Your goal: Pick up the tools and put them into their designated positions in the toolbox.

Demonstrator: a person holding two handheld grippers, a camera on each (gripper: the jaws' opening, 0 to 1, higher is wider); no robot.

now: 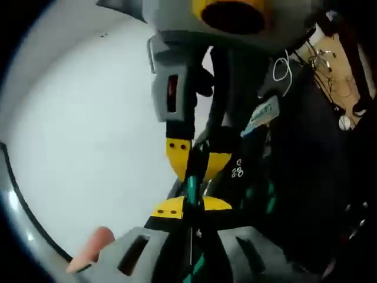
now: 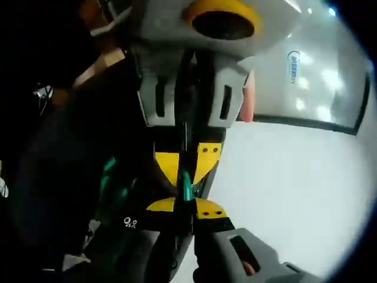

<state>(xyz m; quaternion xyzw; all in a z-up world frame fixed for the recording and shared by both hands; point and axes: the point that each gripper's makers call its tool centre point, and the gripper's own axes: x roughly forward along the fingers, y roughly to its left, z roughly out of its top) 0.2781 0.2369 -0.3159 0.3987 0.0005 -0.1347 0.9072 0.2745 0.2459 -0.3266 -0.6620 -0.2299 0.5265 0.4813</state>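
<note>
My left gripper (image 1: 191, 203) and right gripper (image 2: 187, 203) meet tip to tip, yellow jaws closed, facing each other; fingertip (image 1: 94, 244) beside left housing.

- In the left gripper view, the left hand-held gripper (image 1: 189, 207) rises from the bottom edge, and the right hand-held gripper (image 1: 189, 158) comes down from the top, tip to tip with it.
- A slim tool (image 1: 191, 191) lies between the two sets of jaws, running along them.
- The table (image 1: 88, 147) spreads to the left of both grippers; the toolbox (image 1: 277, 194) sits to their right, with tools slotted in it.
- A fingertip (image 1: 94, 244) shows at the lower left, beside the left gripper's body.
- In the right gripper view, the right hand-held gripper (image 2: 185, 206) rises from below, facing the left hand-held gripper (image 2: 187, 165) above.
- There, the toolbox (image 2: 112, 188) lies left, the table (image 2: 294, 194) right.
</note>
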